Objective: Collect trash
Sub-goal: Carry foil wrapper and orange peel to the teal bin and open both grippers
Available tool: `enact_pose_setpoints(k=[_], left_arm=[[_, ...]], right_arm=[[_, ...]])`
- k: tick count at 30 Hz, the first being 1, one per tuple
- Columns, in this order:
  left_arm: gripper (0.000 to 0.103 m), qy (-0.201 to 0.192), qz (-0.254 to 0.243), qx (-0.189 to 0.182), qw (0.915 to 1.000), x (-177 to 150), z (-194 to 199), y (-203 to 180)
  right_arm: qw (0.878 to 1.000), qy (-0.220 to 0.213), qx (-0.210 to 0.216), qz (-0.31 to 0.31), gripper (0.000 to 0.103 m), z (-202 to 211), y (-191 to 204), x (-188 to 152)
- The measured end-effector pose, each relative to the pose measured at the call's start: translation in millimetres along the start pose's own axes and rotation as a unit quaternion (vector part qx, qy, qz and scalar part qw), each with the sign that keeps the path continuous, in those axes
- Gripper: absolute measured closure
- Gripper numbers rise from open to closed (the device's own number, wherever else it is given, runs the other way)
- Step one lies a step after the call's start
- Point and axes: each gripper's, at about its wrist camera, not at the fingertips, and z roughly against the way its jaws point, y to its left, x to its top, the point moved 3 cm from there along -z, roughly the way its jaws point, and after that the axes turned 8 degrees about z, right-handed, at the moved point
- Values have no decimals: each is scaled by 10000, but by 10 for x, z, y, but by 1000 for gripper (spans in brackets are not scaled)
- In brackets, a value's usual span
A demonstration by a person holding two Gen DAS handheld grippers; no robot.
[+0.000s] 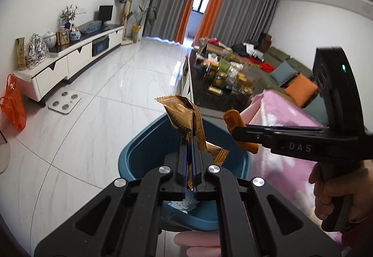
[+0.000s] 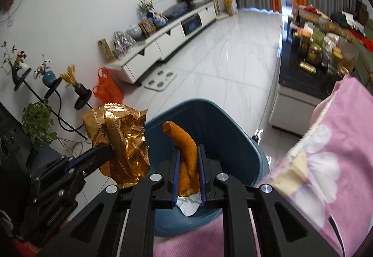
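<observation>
Left wrist view first: the left hand-held gripper (image 1: 189, 140) is clenched tight on a crinkled gold foil wrapper (image 1: 184, 114), which sticks up past its fingertips and hangs directly over the blue trash bin (image 1: 139, 152) standing on the pale tiled floor (image 1: 112, 84). Down inside the bin, between the gripper's arms, a white crumpled bit of paper (image 1: 184, 204) lies at the bottom. Coming in from the right, the right hand-held gripper (image 1: 235, 132) pinches an orange peel strip (image 1: 233, 119), also above the bin's right rim, with a hand (image 1: 326, 189) wrapped round its black handle.

Over to the right wrist view: that orange peel strip (image 2: 186, 152) is squeezed between the blue pads, curling up and to the left, with the bin (image 2: 221, 131) open right beneath it and the white paper (image 2: 188, 206) showing below the pads. To the left, the left hand-held gripper (image 2: 109, 152) holds the gold wrapper (image 2: 119, 140) near the bin's left edge. Pink flowered cloth (image 2: 326, 163) fills the near right. Far right, a dark surface (image 2: 300, 79) carries a cluster of jars (image 2: 314, 54) with gold lids and packets.
</observation>
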Motion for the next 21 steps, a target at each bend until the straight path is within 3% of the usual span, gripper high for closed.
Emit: enact_pose_setpoints(k=[5, 9, 13, 15, 18, 21], left_arm=[[97, 364, -159, 221, 9990, -110, -434, -7], [90, 485, -227, 325, 9980, -203, -633, -4], [62, 490, -195, 305, 9981, -214, -742, 13], [57, 396, -206, 410, 9982, -199, -757, 15], [34, 208, -124, 424, 9988, -185, -563, -12], [23, 0, -208, 464, 9987, -168, -351, -23]], right_arm=[[9991, 409, -8, -144, 88, -266, -72, -27], [9985, 482, -39, -265, 81, -342, -121, -52], [9983, 405, 10, -418, 74, -314, -188, -72], [9986, 286, 19, -445, 72, -239, -214, -71], [9990, 96, 9, -442, 69, -72, -216, -65], [9993, -214, -135, -263, 58, 182, -171, -59]])
